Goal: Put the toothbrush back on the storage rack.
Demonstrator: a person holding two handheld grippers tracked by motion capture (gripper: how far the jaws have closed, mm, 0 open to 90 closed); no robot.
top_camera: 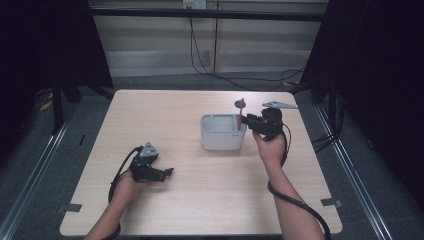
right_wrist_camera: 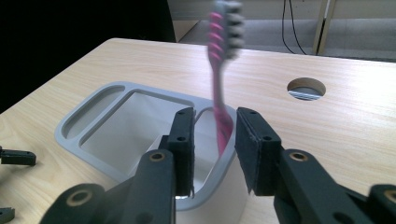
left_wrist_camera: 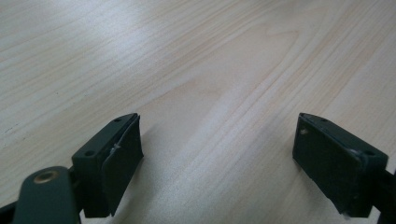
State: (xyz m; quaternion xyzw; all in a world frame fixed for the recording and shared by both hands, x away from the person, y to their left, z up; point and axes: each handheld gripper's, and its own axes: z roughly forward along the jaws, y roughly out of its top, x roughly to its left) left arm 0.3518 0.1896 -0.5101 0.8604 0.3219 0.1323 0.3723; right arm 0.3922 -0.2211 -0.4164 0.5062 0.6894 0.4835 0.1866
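Toothbrush point(right_wrist_camera: 219, 93) stood in holder point(top_camera: 222, 132), leaning on its right rim. Right gripper point(right_wrist_camera: 214, 149) sat at that rim, jaws parted, clear of handle. Left gripper point(top_camera: 167, 172) lay front-left of holder, jaws wide apart.

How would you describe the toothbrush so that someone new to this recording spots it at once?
On the wooden table, right of centre, sits a pale grey holder. The toothbrush stands at its right end, just beyond the right gripper, whose jaws are parted. It is the one pink thing here, with a grey-bristled head on top.

The left gripper point(left_wrist_camera: 219, 158) holds its black fingers point(left_wrist_camera: 116, 163) wide apart over bare wooden table point(left_wrist_camera: 210, 60).
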